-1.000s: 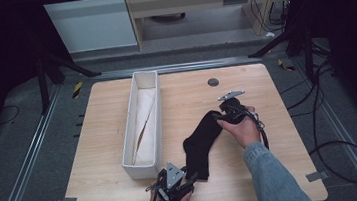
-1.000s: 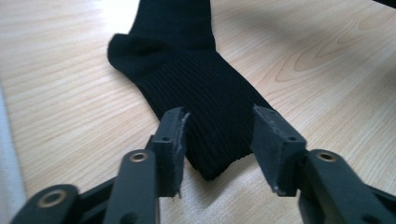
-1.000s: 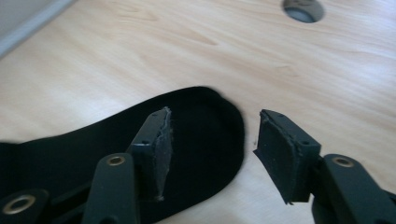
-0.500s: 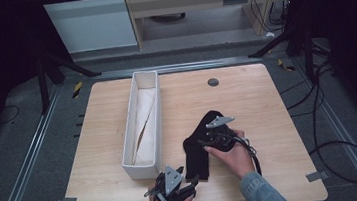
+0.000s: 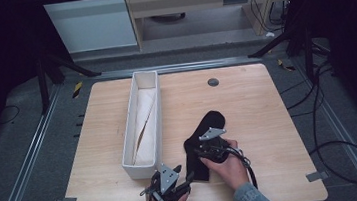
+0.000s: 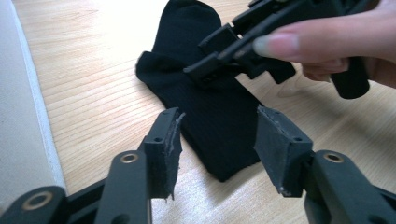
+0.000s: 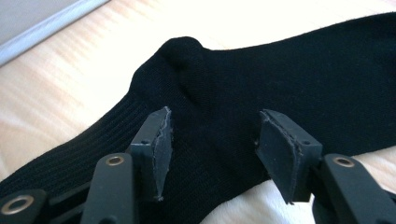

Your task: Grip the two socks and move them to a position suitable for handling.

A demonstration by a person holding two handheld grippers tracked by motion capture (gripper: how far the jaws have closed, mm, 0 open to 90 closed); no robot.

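Both tongs hovering at a black sock [image 5: 204,143]

The right tongs [image 5: 200,151], jaws apart, are angling down over its heel; the left tongs [image 6: 217,140], also apart, are pointing at its cuff on the tabletop [image 5: 267,106].

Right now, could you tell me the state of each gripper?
Left gripper: open, jaws either side of the black sock's cuff end.
Right gripper: open, over the sock.
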